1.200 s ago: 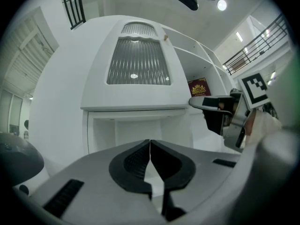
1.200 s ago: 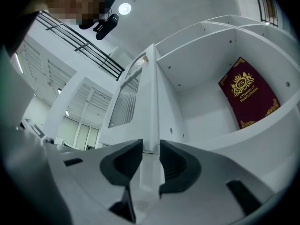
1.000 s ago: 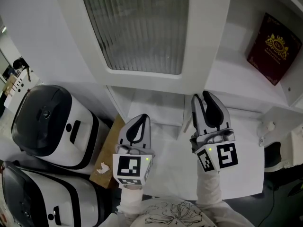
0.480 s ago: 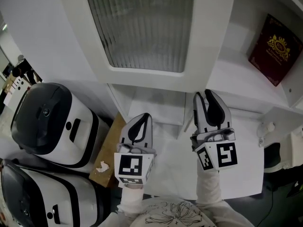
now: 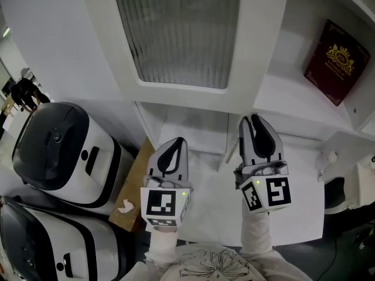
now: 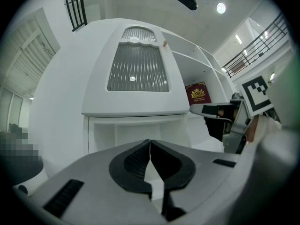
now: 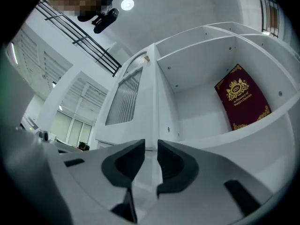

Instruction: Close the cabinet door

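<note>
Hovering side by side above the white worktop [image 5: 296, 215], both tongs pointed toward the cabinet and neither touched it. The left tongs [image 5: 174, 147] were pressed together at the tips with nothing between them, while the right tongs [image 5: 252, 122] stood a narrow gap apart, also empty. The cabinet door [image 5: 181, 34], with its ribbed glass panel, hung swung open just ahead of and above both tongs, its lower edge nearest the right pair. A dark red book [image 5: 331, 61] leaned in the open shelf compartment ahead and to the right of the right tongs. Two black-and-white appliances [image 5: 58, 151] sat well to the left of the left tongs.
</note>
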`<action>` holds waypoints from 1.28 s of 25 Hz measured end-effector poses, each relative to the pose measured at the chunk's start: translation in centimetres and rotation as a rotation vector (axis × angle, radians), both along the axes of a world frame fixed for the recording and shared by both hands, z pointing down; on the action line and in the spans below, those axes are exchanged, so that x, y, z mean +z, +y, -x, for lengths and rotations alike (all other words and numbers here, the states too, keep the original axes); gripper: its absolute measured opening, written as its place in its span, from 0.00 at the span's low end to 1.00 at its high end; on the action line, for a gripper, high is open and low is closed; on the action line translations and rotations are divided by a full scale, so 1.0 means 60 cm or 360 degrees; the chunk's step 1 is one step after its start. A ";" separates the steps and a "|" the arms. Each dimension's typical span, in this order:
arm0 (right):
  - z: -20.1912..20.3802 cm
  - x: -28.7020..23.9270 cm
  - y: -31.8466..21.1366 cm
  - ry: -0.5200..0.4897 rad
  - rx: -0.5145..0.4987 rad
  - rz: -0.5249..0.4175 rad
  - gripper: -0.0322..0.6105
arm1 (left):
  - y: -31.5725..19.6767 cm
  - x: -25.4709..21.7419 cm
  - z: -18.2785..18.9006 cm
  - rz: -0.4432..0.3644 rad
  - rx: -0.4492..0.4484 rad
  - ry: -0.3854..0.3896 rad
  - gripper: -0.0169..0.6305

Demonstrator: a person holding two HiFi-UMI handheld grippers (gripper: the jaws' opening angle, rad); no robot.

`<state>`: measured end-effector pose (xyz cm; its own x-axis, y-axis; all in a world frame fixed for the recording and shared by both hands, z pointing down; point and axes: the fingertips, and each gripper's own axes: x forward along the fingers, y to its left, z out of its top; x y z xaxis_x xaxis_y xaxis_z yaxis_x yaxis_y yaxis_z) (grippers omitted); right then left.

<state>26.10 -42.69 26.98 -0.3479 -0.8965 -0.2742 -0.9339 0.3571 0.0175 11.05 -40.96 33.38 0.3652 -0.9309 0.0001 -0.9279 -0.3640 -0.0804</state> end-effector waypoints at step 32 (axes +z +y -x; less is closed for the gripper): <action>-0.006 0.034 0.119 0.0007 0.0264 0.0151 0.10 | 0.085 -0.045 0.005 -0.0081 0.0121 0.0065 0.03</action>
<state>26.48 -35.56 29.03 -0.1944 -0.9635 -0.1841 -0.9801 0.1986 -0.0045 10.78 -35.86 30.71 0.4336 -0.8989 -0.0630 -0.9006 -0.4300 -0.0631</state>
